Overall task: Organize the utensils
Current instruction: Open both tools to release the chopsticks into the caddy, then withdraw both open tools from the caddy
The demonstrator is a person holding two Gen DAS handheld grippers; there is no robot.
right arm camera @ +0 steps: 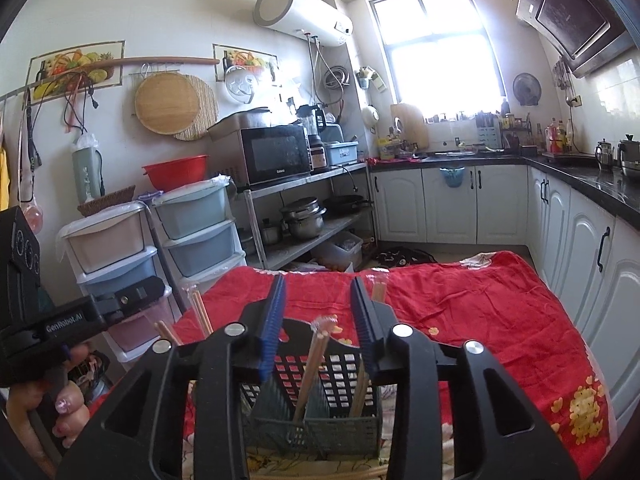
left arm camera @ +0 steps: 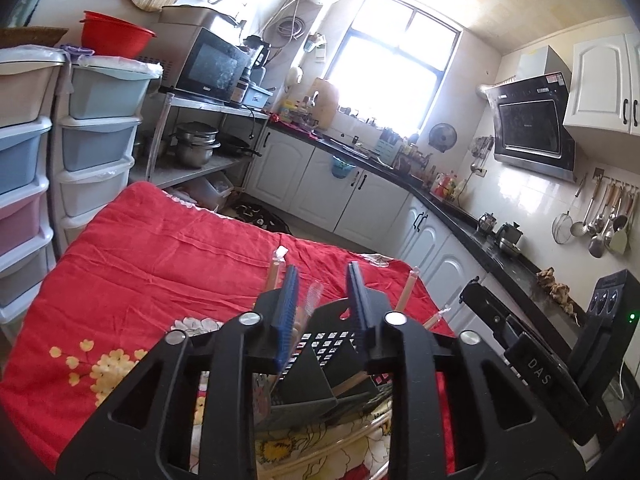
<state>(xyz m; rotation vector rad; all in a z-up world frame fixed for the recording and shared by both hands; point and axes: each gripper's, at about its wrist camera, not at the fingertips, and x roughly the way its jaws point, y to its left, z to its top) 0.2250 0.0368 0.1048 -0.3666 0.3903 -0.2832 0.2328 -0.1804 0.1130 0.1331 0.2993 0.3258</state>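
A dark slotted utensil basket stands on the red flowered cloth, holding several wrapped wooden chopsticks upright in its compartments. My right gripper is open and empty, its blue-padded jaws spread just above the basket. In the left wrist view the same basket sits under my left gripper, which is open and empty too. Chopstick tips stick up around its fingers. The left gripper's body shows at the right wrist view's left edge, the right gripper's body at the left wrist view's right.
Stacked plastic drawers stand left of the table. A metal shelf with a microwave and pots is behind. White cabinets with a black counter run along the right. Ladles hang on the wall.
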